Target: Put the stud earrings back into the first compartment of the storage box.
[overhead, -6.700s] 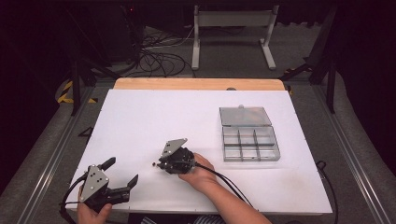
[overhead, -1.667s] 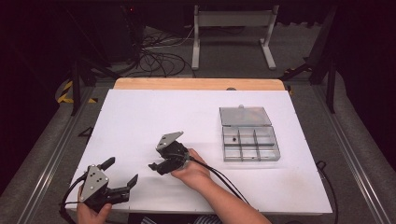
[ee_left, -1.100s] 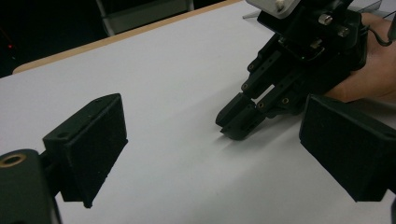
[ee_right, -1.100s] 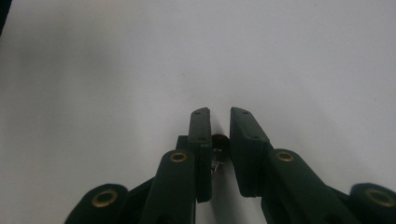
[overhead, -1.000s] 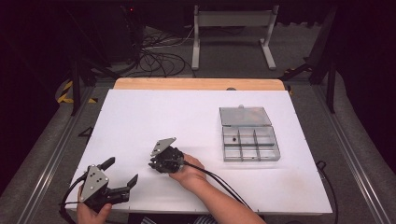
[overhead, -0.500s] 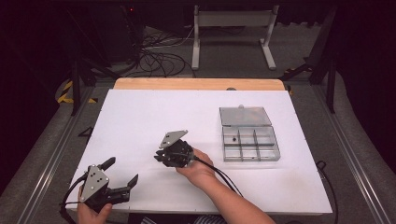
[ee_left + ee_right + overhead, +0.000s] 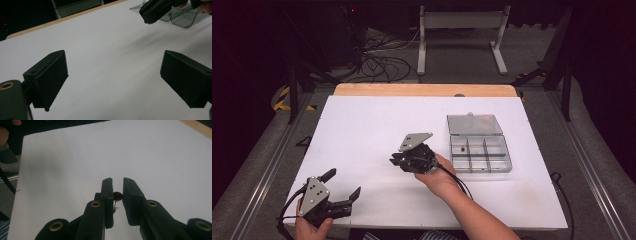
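Your right gripper (image 7: 396,161) hovers over the middle of the table (image 7: 362,125), its jaws nearly together on a small dark round-headed screw (image 7: 117,195) with a thin shank; your left gripper (image 7: 343,187) rests near the front left corner, jaws wide apart and empty. Treat the screw as light, rigid and prone to slipping or rolling. Grip it across the head, squarely between the pads, before carrying it toward the box (image 7: 481,145).
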Demonstrator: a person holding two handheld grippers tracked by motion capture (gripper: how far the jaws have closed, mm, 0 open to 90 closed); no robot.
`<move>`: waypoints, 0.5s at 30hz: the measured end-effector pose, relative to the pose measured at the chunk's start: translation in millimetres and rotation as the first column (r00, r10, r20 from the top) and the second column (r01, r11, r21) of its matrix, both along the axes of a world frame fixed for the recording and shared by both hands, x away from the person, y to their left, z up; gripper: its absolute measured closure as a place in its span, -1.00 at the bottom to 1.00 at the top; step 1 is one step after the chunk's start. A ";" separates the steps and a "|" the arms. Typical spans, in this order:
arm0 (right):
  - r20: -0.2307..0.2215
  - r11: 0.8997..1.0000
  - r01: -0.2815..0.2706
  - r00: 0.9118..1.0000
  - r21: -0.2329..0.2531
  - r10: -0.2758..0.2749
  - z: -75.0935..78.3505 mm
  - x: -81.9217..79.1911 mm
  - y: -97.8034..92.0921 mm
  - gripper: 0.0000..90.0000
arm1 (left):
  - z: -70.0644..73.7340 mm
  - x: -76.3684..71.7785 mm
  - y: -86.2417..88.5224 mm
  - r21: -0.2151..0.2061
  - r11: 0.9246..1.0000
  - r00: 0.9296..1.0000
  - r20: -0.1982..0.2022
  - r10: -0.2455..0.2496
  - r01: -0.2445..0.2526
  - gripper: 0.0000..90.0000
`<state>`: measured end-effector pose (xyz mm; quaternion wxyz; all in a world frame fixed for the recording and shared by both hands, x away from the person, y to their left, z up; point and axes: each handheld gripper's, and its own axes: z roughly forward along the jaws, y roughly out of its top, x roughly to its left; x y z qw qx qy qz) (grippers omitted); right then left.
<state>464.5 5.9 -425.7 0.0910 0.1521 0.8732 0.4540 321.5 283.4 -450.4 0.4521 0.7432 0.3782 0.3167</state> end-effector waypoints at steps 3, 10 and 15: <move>0.009 1.000 0.016 1.000 0.004 -0.016 4.2 1.7 -10.2 0.76 | -0.3 0.2 -0.2 -0.007 1.000 1.000 -0.003 -0.001 0.001 -0.82; 0.006 0.998 0.067 0.998 0.019 -0.067 10.7 8.5 -38.5 0.76 | -0.3 0.1 -0.5 -0.003 1.000 1.000 -0.002 0.000 0.000 -0.82; 0.000 0.993 0.113 0.994 0.031 -0.113 12.6 13.9 -60.0 0.76 | -0.6 0.3 -0.9 -0.007 1.000 1.000 -0.004 0.000 0.000 -0.82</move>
